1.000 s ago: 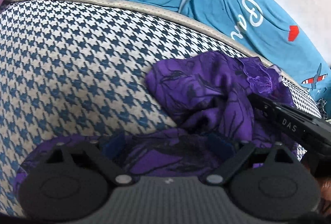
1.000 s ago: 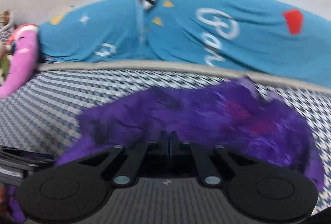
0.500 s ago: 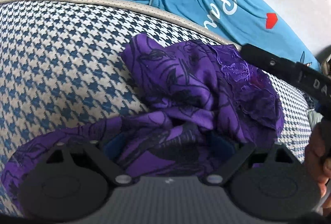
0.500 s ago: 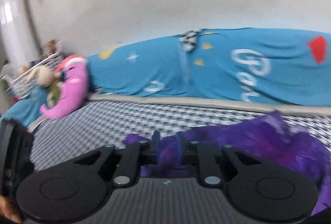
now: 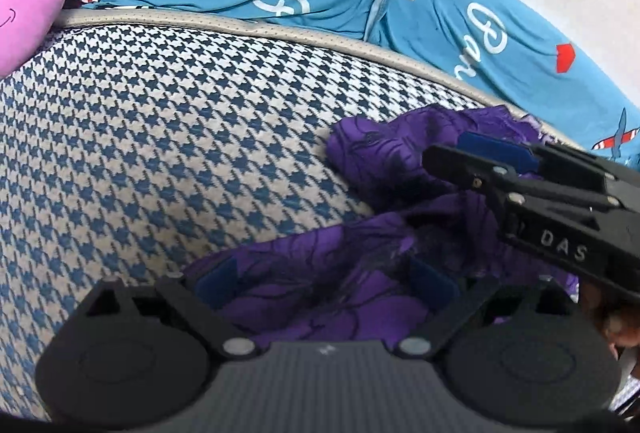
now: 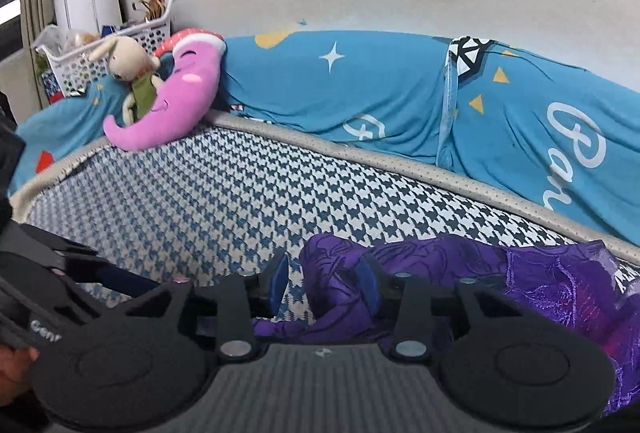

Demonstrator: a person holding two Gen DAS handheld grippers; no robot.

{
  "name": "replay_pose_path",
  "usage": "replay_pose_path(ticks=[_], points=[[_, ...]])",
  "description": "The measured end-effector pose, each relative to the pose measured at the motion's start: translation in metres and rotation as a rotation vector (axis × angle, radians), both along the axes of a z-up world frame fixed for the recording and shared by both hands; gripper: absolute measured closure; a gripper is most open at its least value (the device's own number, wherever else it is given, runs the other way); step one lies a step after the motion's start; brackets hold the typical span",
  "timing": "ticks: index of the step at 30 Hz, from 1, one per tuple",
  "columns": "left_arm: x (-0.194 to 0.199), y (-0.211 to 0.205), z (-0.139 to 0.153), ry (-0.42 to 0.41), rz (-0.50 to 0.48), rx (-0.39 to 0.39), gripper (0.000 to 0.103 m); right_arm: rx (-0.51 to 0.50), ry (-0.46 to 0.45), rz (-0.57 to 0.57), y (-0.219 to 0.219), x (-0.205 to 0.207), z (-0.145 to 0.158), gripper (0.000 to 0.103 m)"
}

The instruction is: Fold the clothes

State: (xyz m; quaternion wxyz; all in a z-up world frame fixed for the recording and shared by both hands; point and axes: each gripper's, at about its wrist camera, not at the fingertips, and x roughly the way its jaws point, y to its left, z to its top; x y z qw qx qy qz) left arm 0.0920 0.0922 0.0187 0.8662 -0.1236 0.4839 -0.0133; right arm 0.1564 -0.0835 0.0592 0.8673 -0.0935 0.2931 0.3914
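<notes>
Purple garment (image 5: 372, 297) bunched on the houndstooth mattress (image 5: 160, 137) — between and just ahead of both hand-held grippers. Left hand-held gripper (image 5: 326, 283): jaws spread wide over the cloth, nothing clamped. Right hand-held gripper (image 6: 322, 279): jaws parted astride a raised fold, not closed — placed, by judgement, to pinch it. Cloth crumpled, dark-veined, lace trim at right; no neat fold visible.
</notes>
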Motion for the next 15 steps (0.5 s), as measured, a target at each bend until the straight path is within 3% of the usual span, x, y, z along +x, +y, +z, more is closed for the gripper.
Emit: replay_pose_path(ticks=[9, 15], points=[[-0.001, 0.021, 0.016, -0.036, 0.007, -0.041, 0.004, -0.084, -0.046, -0.001, 0.018, 0.002, -0.009, 0.062], [-0.001, 0.037, 0.014, -0.014, 0.04, 0.004, 0.003, -0.184, -0.049, 0.002, 0.032, 0.006, -0.024, 0.061]])
